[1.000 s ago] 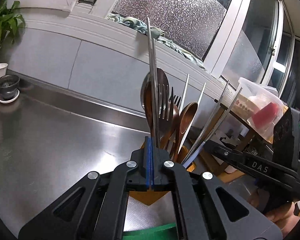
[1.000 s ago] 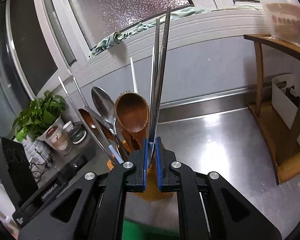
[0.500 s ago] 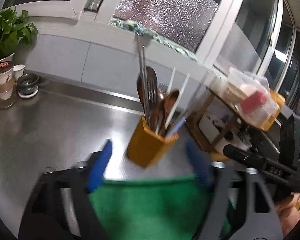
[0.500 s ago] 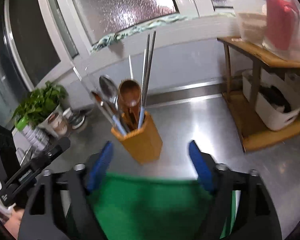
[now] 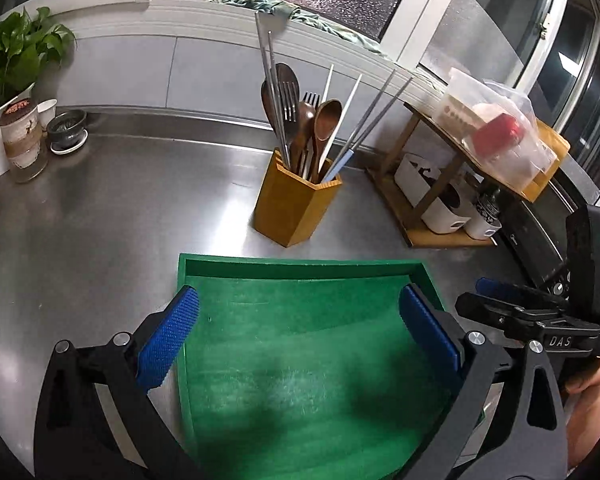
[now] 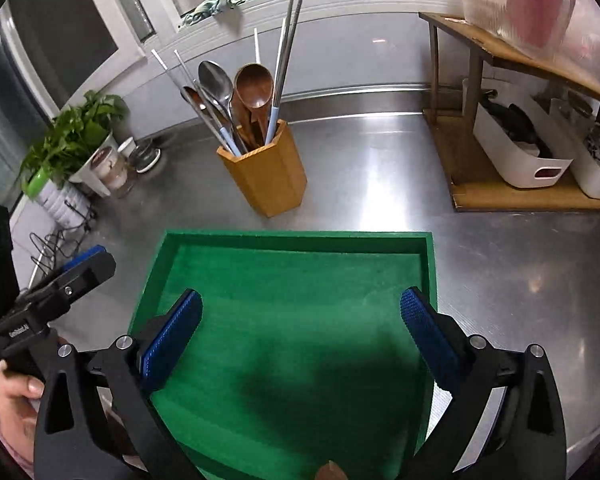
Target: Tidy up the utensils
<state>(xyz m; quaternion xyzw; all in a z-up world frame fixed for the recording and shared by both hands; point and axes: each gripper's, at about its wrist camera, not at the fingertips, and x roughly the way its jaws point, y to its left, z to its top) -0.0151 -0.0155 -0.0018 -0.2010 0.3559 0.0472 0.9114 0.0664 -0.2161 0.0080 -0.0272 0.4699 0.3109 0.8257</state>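
Observation:
A yellow wooden utensil holder [image 5: 296, 208] [image 6: 266, 172] stands on the steel counter behind a green tray [image 5: 300, 276] [image 6: 296, 244]. It holds metal chopsticks [image 5: 269, 80] [image 6: 288, 40], wooden spoons [image 5: 327, 120] [image 6: 254, 88], forks [image 5: 288, 100], a metal spoon [image 6: 215, 80] and white chopsticks. The tray shows no utensils. My left gripper [image 5: 298, 336] is open and empty above the tray. My right gripper [image 6: 300, 332] is open and empty above the tray too, and shows at the right of the left wrist view [image 5: 512, 304].
A potted plant [image 5: 8, 60] [image 6: 72, 136], a jar [image 5: 22, 140] and a small dark bowl [image 5: 66, 130] stand at the left. A wooden shelf [image 5: 440, 200] [image 6: 508, 188] with white bins [image 6: 516, 148] stands at the right, a plastic bag [image 5: 496, 132] on top.
Both grippers were shut on metal chopsticks at the holder. They let go, opened wide and pulled back over the green tray; the chopsticks now stand in the holder.

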